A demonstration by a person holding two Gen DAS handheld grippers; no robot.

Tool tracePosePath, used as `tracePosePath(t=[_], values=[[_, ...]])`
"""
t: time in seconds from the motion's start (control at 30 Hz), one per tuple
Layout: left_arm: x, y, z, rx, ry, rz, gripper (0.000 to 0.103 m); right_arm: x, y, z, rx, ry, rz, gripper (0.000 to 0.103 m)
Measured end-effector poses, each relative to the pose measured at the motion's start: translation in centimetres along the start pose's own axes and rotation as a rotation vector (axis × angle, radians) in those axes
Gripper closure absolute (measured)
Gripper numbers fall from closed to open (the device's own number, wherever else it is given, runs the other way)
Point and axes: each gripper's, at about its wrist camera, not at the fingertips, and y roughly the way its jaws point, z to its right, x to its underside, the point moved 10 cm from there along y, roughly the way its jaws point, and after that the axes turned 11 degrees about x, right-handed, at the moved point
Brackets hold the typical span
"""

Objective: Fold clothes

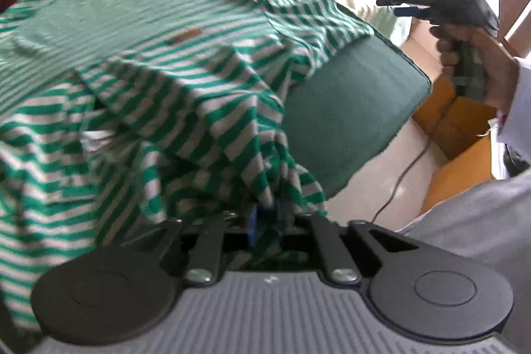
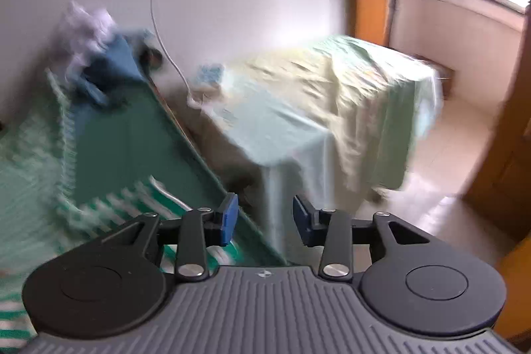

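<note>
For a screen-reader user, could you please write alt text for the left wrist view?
The left tongs have a bunched fold of a green-and-white striped shirt between their pads, the garment spread over a dark green table. At upper right, a hand holds the right tongs in the air, gripping nothing.

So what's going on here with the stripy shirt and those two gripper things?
A person is folding clothes with a handheld gripper in each hand. The left gripper has a bunched fold of the green-and-white striped shirt between its fingers, at the edge of the dark green surface. The right gripper is open and empty, held clear of the shirt.
</note>
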Motion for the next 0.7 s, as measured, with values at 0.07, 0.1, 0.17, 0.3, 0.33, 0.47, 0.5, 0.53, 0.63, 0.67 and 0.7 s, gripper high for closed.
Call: tracePosePath(t=[0.07, 0.1, 0.17, 0.3, 0.33, 0.47, 0.5, 0.53, 0.63, 0.67, 0.7], values=[[0.0, -2.1, -1.0, -0.047, -0.005, 0.039, 0.042, 0.0, -2.0, -2.8, -0.235, -0.033, -0.06, 0.063], [-0.1, -3.3, -1.6, -0.077, -0.01, 0.062, 0.033, 0.6, -3.3, -4.7, -0.352, -0.072, -0.109, 0.063], [0.2, -5.9, -3.9, -0.142, -0.056, 0.09, 0.032, 4.2, -6.4, -8.8, -0.599, -0.206, -0.24, 0.063], [3.2, -9.8, -7.6, -0.169, -0.216, 0.062, 0.03, 12.4, -13.1, -13.8, -0.965, -0.56, -0.411, 0.062], [4.5, -10.1, -7.8, -0.17, -0.237, 0.033, 0.029, 14.0, -14.0, -14.2, -1.0, -0.636, -0.433, 0.062], [9.9, -8.8, -8.3, -0.173, -0.334, -0.055, 0.018, 18.3, -16.0, -14.7, -1.089, -0.795, -0.571, 0.06], [11.1, -8.2, -8.4, -0.171, -0.361, -0.064, 0.014, 18.7, -16.1, -14.7, -1.09, -0.798, -0.602, 0.057], [12.4, -7.6, -8.6, -0.172, -0.388, -0.071, 0.012, 19.2, -16.0, -14.7, -1.079, -0.809, -0.621, 0.054], [14.1, -5.0, -10.3, -0.223, -0.474, -0.035, 0.011, 20.4, -16.2, -15.3, -1.072, -0.818, -0.669, 0.049], [14.1, -4.3, -10.6, -0.216, -0.508, -0.018, 0.017, 20.8, -16.4, -15.6, -1.074, -0.817, -0.683, 0.049], [14.0, -3.7, -10.7, -0.198, -0.532, 0.005, 0.034, 21.0, -16.5, -16.0, -1.073, -0.812, -0.695, 0.052]])
